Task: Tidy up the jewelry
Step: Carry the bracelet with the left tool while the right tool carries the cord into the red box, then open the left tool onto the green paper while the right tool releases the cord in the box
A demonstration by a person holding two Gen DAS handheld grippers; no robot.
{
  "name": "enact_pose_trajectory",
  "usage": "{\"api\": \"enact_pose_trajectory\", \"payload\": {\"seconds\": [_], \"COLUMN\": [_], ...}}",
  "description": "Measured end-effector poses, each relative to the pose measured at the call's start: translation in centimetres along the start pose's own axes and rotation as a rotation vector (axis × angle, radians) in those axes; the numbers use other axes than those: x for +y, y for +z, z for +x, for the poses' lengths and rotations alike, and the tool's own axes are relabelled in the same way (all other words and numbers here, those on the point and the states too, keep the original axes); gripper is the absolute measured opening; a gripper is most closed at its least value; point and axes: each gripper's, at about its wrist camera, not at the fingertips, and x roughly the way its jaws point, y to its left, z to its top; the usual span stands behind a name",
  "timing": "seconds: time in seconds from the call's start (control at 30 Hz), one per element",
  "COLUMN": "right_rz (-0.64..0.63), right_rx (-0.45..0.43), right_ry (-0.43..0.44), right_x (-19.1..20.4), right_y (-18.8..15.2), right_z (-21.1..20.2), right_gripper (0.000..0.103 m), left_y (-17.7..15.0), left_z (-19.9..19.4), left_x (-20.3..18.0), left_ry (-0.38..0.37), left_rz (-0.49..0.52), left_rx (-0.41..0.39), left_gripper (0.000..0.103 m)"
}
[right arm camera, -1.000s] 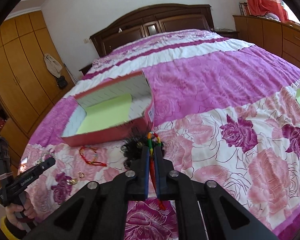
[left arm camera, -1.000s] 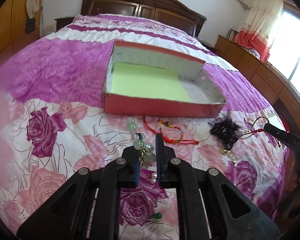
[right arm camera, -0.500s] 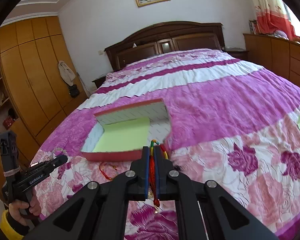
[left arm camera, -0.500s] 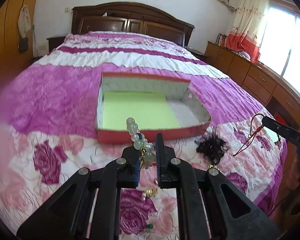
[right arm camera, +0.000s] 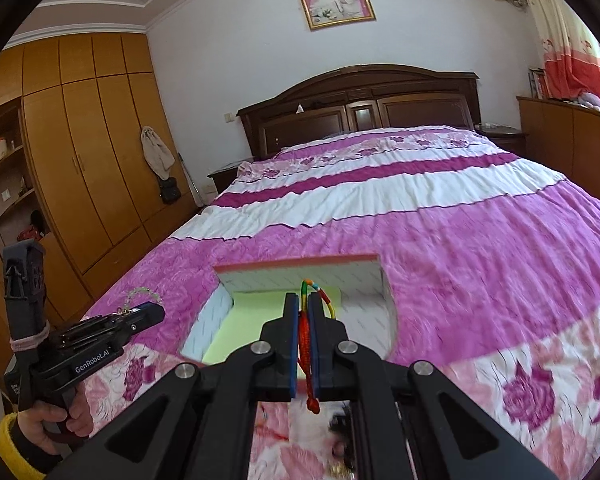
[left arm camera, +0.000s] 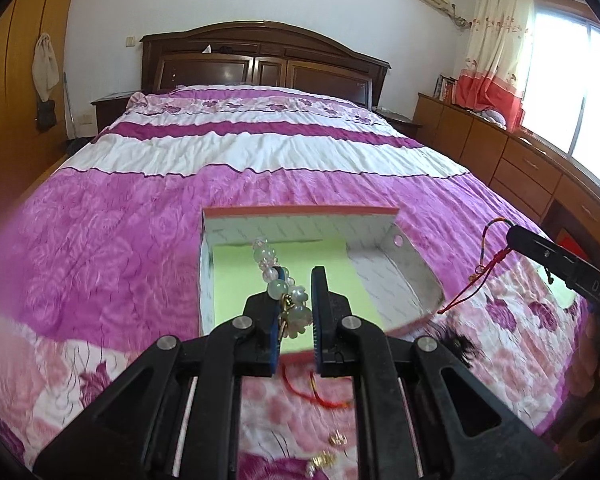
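On my left, my left gripper (left arm camera: 296,312) is clamped on a pale green bead bracelet (left arm camera: 278,276), its loose end curling up past the tips. It hangs over the near part of the open red box (left arm camera: 300,213) with the lime-green liner (left arm camera: 236,272), which sits on the bed (left arm camera: 112,248). Below it, on the quilt just short of the box, lie a red cord (left arm camera: 320,398) and some small gold pieces (left arm camera: 324,458); a black feathery piece (left arm camera: 454,342) lies by the box's near right corner.

On my right, my right gripper (right arm camera: 304,328) is pinched tight on a red braided cord bracelet (right arm camera: 306,360) with a multicoloured loop, also facing the box's mouth.

I judge this the carrying step: both pieces are lifted and lined up with the box. Next I should bring each tip over the liner, lower it, and let go without tangling the two strands.
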Motion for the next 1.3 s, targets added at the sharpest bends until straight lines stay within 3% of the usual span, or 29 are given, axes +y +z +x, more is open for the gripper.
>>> {"api": "enact_pose_trajectory", "payload": {"seconds": [0.3,0.67,0.97,1.03,1.07,1.13,1.2,1.3], "right_rz": [0.006,0.01,0.033,0.039,0.043,0.052,0.064,0.084], "right_rx": [0.041,0.143,0.252,0.28,0.287,0.31,0.314,0.322], "right_ry": [-0.023,-0.098,-0.138,-0.149,-0.149,-0.163,-0.158,-0.15], "right_x": [-1.2,-4.0,-6.0,-6.2,-6.2,-6.3,-6.4,-6.6], "right_y": [1.6,0.6,-0.6,-0.6,-0.7,-0.8,-0.9,-1.1], "right_z": [6.7,15.0,18.8,19.2,19.3,19.6,19.4,19.1], "right_gripper": [0.006,0.006,0.006,0.007,0.008,0.027,0.037,0.038], "left_y": [1.3,0.8,-0.2,-0.4,-0.4,-0.6,-0.6,-0.6], "left_z": [6.0,13.6,16.5,16.7,16.7,16.6,16.4,15.9], "left_x": [1.1,1.3,1.3,1.0,0.9,0.7,0.6,0.5], "left_ry": [0.026,0.052,0.091,0.103,0.112,0.123,0.122,0.115], "left_rz": [-0.009,-0.002,0.02,0.032,0.038,0.05,0.055,0.05], "left_rx": [0.057,0.18,0.285,0.308,0.318,0.326,0.328,0.339], "left_gripper": [0.005,0.005,0.006,0.01,0.013,0.03,0.036,0.038]}}
